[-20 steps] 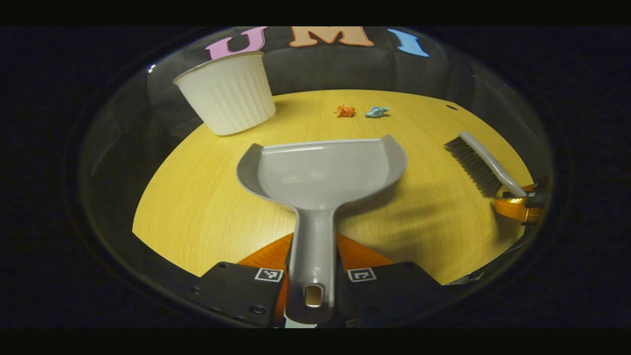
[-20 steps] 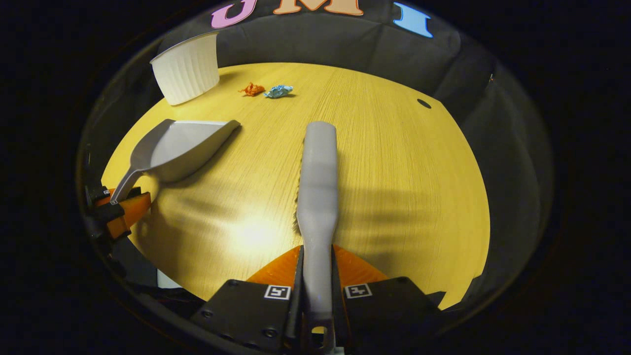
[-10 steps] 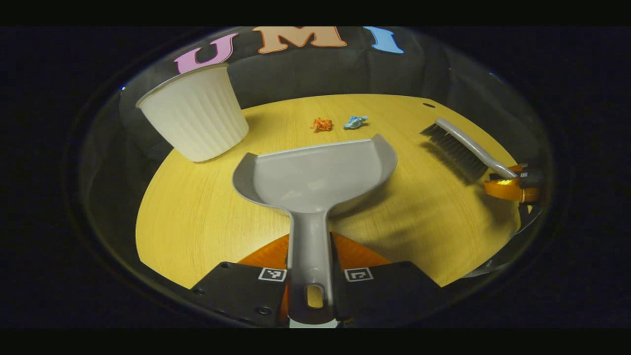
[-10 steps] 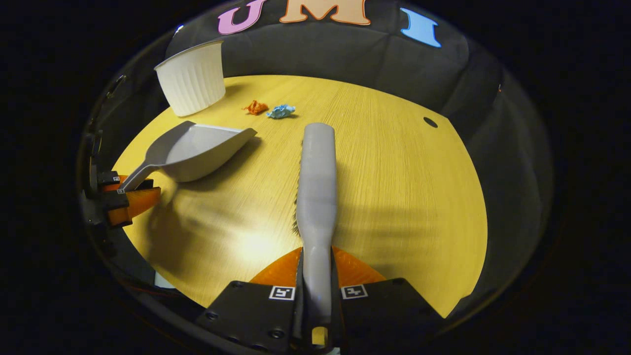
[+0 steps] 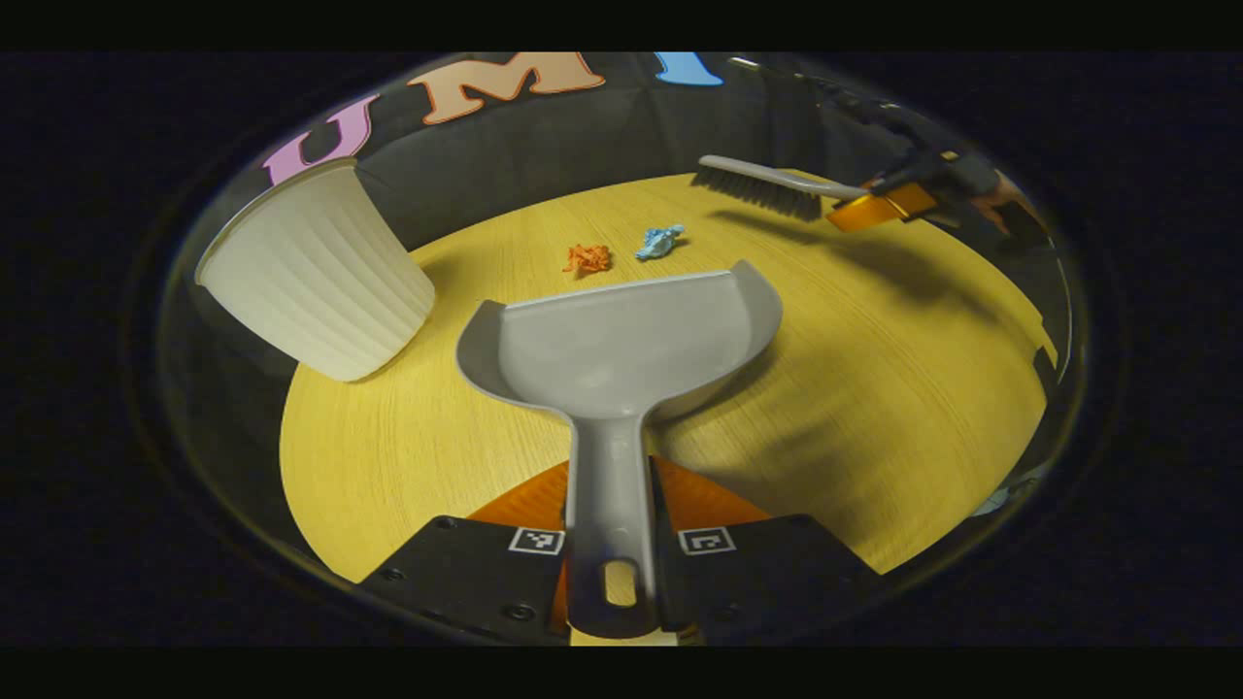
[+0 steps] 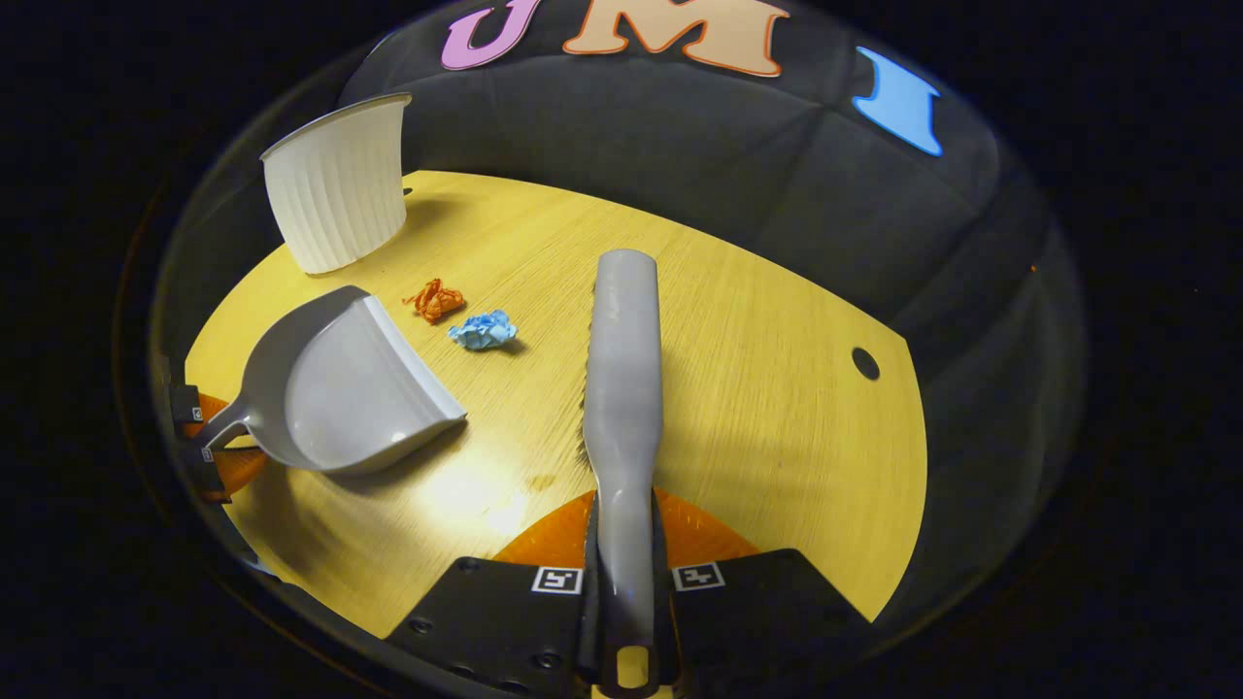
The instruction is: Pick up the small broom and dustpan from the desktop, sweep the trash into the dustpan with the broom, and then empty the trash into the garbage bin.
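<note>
The left gripper [image 5: 607, 573] pinches the grey plastic dustpan [image 5: 621, 340] and the right gripper [image 6: 626, 602] pinches the small grey broom [image 6: 621, 369], but the orange paper scrap [image 6: 434, 299] and blue paper scrap [image 6: 483, 330] near the far white ribbed bin [image 6: 340, 184] are not swept yet.

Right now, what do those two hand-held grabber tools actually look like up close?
The left gripper and right gripper look alike: two flat screwed-down plates flank the jaws, each plate bearing a small square black-and-white coded tag.
</note>
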